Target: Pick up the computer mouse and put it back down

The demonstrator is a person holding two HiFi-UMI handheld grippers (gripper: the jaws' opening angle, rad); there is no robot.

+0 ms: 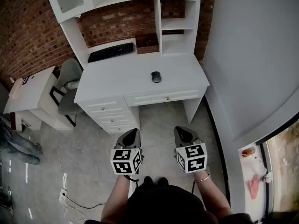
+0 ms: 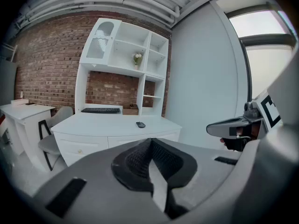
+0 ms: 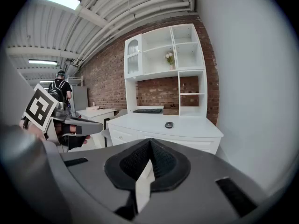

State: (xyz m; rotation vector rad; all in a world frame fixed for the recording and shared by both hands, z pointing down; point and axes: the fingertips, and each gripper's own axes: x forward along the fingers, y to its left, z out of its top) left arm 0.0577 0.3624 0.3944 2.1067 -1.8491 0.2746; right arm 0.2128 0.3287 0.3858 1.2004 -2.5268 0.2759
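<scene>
- The left tool [image 1: 132, 134] was closed. Its two jaws were pressed together with nothing between them.
- The right tool [image 1: 183, 132] was closed too, and it held nothing.
- The two tools were side by side with a small gap between them, up in the air over the gray floor [image 1: 159, 118].
- Both pointed toward the white surface [image 1: 117, 78] and a bit down. They were well apart from it.
- In the left gripper view, the right tool showed at the right edge. In the right gripper view, the left tool showed at the left edge.
- The mouse [image 1: 156, 77] lay flat on the surface, toward its right side, with bare white top all around it.
- A black keyboard [image 1: 110, 52] lay at the back left of the surface, well apart from the mouse.
- A small brown box [image 1: 147, 45] sat just to the right of the keyboard, at the back.
- A stack of drawers [image 1: 112, 113] was under the left part of the surface.
- White shelves [image 1: 176, 29] stood on the back of the surface, against a brick wall [image 1: 28, 31].
- A little bunch of flowers [image 3: 169, 57] stood on one high shelf.
- A gray chair [image 1: 70, 85] stood just left of the surface, and a small white table [image 1: 32, 94] was on the chair's other side.
- A person with a backpack [image 3: 59, 90] stood far off at the left of the right gripper view, back turned.
</scene>
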